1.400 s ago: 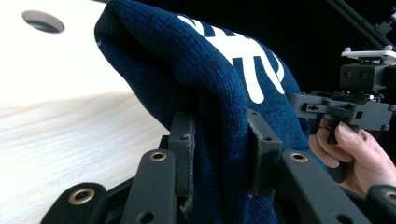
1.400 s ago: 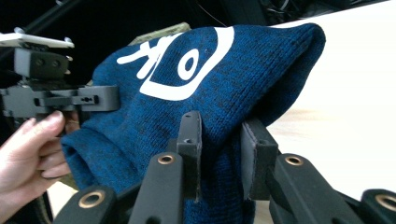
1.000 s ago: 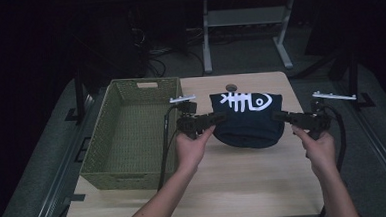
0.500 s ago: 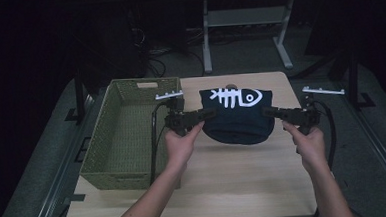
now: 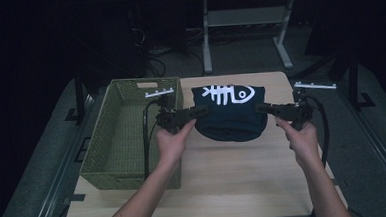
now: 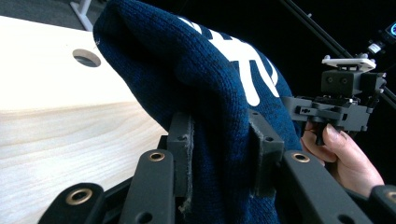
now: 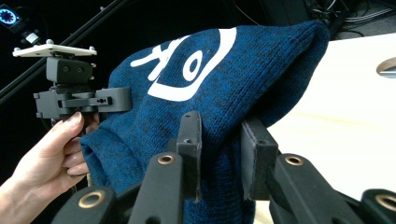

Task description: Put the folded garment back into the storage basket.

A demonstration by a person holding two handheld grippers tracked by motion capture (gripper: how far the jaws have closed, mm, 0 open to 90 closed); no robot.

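My left gripper (image 6: 219, 140) is clamped tight on one side of a folded navy knit sweater (image 5: 230, 114), fabric bunched between its pads (image 6: 183, 149); my right gripper (image 7: 219, 149) is closed just as firmly on the opposite side. The sweater, bearing a white fish-skeleton print (image 5: 229, 94), hangs between the two grippers above the wooden desk (image 5: 225, 182), its lower fold sagging toward the surface. The green woven basket (image 5: 113, 142) stands just beside it on my left, open and with nothing visible inside. In my judgement the step in hand is carrying the sweater over to the basket. To do it well, I should hold both grips level, keep the span taut, and lift the sagging fold clear of the basket's near wall before lowering.
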